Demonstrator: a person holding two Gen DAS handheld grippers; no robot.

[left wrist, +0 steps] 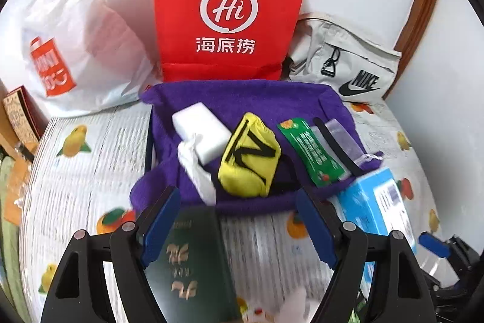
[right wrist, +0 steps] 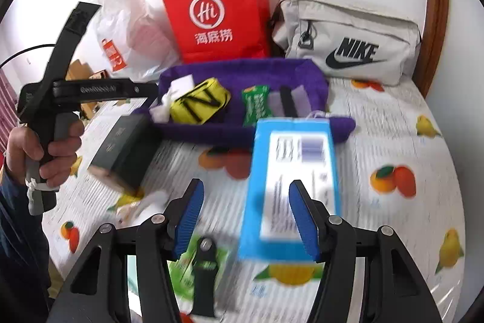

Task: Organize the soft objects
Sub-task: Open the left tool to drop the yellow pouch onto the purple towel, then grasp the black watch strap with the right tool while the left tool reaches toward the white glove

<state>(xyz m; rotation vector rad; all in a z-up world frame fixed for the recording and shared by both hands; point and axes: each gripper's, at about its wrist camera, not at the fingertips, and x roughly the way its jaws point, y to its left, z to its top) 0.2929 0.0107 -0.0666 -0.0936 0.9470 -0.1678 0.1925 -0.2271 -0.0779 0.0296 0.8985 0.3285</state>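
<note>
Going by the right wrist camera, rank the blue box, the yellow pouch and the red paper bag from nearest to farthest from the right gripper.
1. Blue box: nearest, its near end lies between the fingers of the right gripper.
2. Yellow pouch: farther back, left of centre, inside the purple tray.
3. Red paper bag: farthest, standing behind the tray against the wall.

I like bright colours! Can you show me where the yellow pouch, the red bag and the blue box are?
yellow pouch (left wrist: 248,156): left wrist view, middle of its front with black lines.
red bag (right wrist: 217,14): right wrist view, its front near the round logo.
blue box (right wrist: 290,171): right wrist view, white label on its top.
</note>
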